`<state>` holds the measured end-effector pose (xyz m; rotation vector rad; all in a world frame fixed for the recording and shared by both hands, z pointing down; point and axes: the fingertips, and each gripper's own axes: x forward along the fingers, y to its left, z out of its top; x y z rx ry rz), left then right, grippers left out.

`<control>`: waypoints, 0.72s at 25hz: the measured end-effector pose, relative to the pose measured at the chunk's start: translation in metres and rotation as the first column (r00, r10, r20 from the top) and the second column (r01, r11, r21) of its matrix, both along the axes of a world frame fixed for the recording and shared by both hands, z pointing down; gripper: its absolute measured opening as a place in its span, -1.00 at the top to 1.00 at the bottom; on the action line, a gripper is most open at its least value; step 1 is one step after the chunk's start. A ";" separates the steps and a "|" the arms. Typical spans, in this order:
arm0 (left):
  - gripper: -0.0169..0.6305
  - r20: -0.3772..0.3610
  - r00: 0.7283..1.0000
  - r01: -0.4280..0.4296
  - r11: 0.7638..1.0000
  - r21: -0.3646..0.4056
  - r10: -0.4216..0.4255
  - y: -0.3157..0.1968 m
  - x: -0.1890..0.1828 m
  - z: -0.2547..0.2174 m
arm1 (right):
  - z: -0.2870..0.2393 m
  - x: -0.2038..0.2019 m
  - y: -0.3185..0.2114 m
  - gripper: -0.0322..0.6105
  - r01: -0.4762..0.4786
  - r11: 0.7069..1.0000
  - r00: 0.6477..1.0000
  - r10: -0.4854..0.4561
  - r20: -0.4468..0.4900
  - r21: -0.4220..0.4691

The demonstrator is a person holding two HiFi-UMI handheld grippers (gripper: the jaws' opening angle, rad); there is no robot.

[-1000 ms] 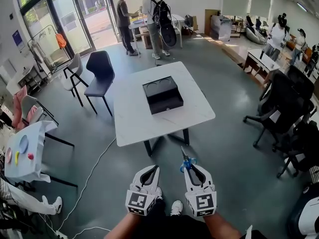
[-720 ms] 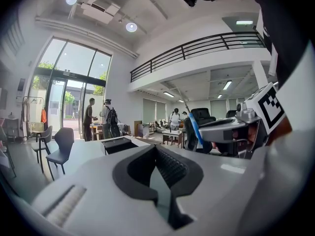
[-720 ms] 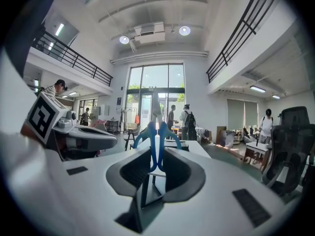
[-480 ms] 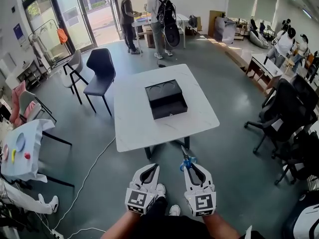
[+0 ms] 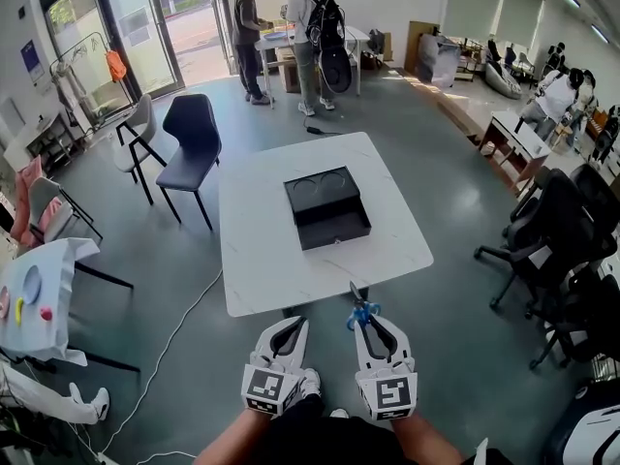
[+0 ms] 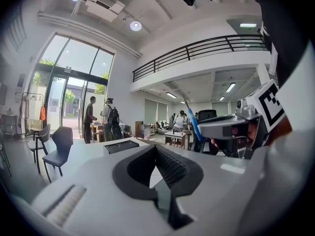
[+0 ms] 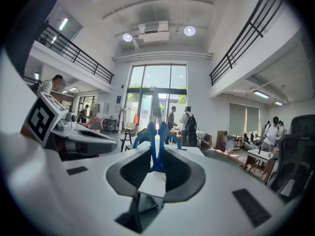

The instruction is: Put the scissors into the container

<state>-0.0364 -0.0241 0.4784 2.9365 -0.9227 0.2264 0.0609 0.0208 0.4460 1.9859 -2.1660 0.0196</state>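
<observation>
The blue-handled scissors (image 5: pixel 359 308) are clamped in my right gripper (image 5: pixel 360 320), blades pointing forward and up. In the right gripper view the scissors (image 7: pixel 156 132) stand upright between the jaws of that gripper (image 7: pixel 156 154). My left gripper (image 5: pixel 299 324) is beside it, shut with nothing in it; its tips meet in the left gripper view (image 6: pixel 156 149). The black container (image 5: pixel 326 208) lies open on the white table (image 5: pixel 262 260), ahead of both grippers. Both grippers hover over the floor just short of the table's near edge. From the left gripper view the container (image 6: pixel 123 145) appears low and far.
A black chair (image 5: pixel 190 134) and a grey chair (image 5: pixel 136 129) stand left of the table. Black office chairs (image 5: pixel 552 226) crowd the right side. A small white table (image 5: pixel 39 298) is at the left. A cable (image 5: pixel 174 337) runs across the floor. Two people (image 5: pixel 281 17) stand at the back.
The table and container have drawn nearer and lower in the head view as I step forward. Both grippers keep the same pose, scissors still held.
</observation>
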 end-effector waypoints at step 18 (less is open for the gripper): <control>0.92 -0.027 0.997 -0.067 0.998 0.008 0.067 -0.088 0.007 -0.004 | -0.007 0.003 -0.082 0.66 -0.066 0.998 0.998 0.066 -0.020 -0.004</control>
